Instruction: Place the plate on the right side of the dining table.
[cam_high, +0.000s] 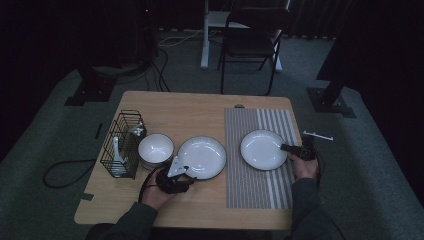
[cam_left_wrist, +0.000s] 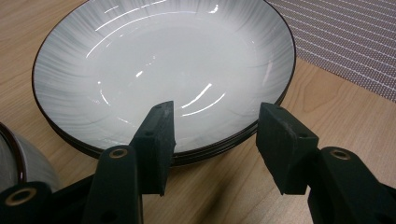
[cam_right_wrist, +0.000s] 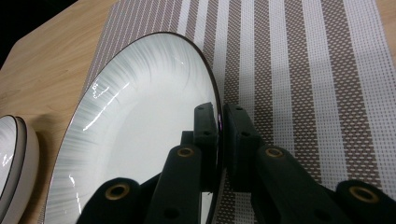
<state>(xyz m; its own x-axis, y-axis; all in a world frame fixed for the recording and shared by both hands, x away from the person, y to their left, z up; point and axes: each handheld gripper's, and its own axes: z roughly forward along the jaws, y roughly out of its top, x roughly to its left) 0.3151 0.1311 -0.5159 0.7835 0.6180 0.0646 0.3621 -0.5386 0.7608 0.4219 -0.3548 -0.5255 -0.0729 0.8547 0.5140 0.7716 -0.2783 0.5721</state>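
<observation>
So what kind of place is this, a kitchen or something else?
Probably a dim recording room staged as a dining setup, not a kitchen: a wooden table on carpet, a folding chair behind it, and plates laid on a striped placemat.

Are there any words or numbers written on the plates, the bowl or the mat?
None: the plate on the striped mat, the stacked plates, the bowl and the wire basket show no words, labels or numbers that can be read.
</observation>
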